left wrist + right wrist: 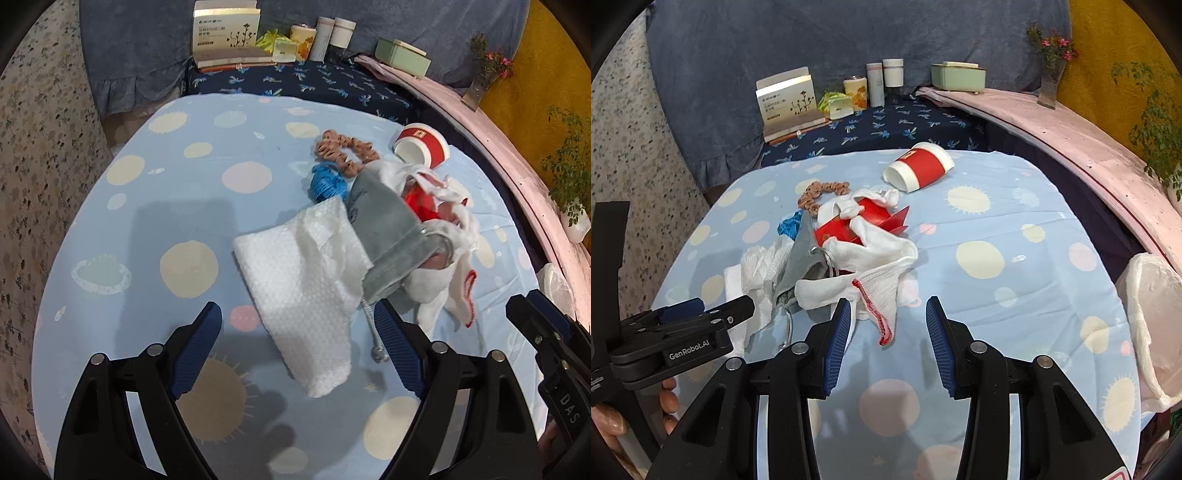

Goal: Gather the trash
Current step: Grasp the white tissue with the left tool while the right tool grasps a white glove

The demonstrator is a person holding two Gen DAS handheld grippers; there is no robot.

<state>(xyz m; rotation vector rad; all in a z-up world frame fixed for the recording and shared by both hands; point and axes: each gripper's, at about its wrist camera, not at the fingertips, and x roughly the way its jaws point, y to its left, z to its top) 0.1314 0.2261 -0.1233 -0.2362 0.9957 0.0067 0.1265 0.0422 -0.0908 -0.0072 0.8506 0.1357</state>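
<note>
**Trash pile on the spotty blue table**

Both grippers hovered over the spotty cloth [110,229]. Left gripper [295,343] gaped wide around the white paper towel [295,280], pads not touching. Right gripper [884,343] was half open, empty, just beside the red-trimmed white glove [864,291]. Red paper cup [918,166] lay tipped beyond the pile.

A home: patterned tablecloth [997,221], flower vase [1051,79], toiletries [875,85].

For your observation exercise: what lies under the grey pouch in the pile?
The grey pouch overlaps a white paper towel and blue scrunchie; anything else beneath is hidden.
</note>
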